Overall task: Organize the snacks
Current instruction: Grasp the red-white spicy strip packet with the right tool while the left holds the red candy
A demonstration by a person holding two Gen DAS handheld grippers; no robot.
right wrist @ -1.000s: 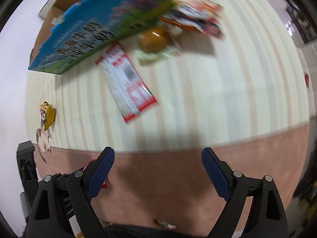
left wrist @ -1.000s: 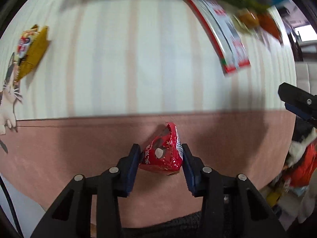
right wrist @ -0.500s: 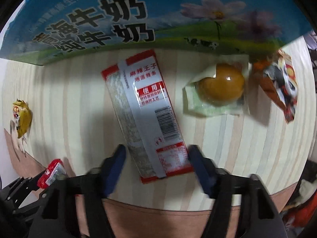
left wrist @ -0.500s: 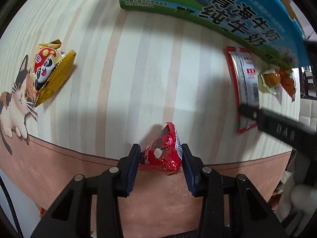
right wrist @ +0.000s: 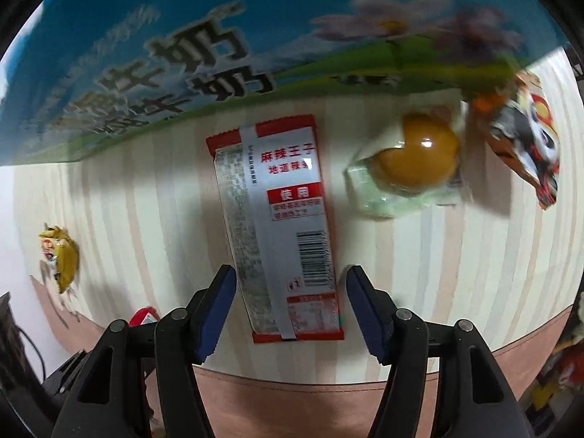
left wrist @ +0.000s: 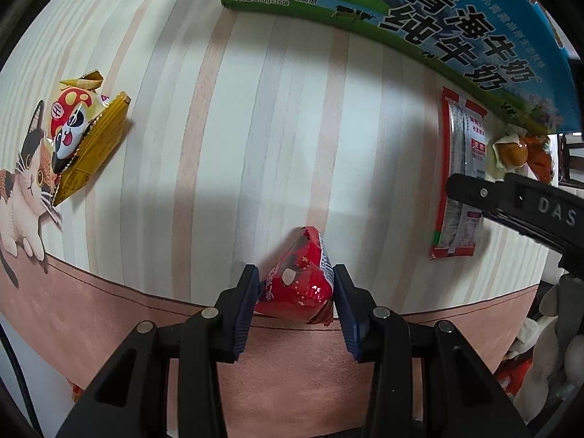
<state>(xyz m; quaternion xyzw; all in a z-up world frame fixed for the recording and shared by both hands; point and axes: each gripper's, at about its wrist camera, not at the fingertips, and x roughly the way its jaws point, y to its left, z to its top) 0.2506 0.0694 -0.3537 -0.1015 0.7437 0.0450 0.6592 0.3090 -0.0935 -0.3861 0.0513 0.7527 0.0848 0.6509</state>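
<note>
My left gripper [left wrist: 295,292] is shut on a small red foil snack [left wrist: 301,284] and holds it over the striped mat's near edge. My right gripper [right wrist: 290,292] is open, its two blue pads on either side of the lower end of a long red-and-white snack packet [right wrist: 288,219], which lies flat on the mat. That packet also shows in the left wrist view [left wrist: 460,179], with the right gripper's arm [left wrist: 518,200] across it. A yellow panda snack bag [left wrist: 82,138] lies at the far left.
A blue-and-green milk carton box [right wrist: 219,54] lies along the back of the mat [left wrist: 273,127]. A clear-wrapped yellow bun [right wrist: 416,157] and an orange panda bag [right wrist: 525,138] lie right of the long packet. Clutter sits off the table's right edge.
My right gripper has moved forward over the mat and come down around the long red-and-white packet's end. My left gripper has moved forward a little, still holding the red snack.
</note>
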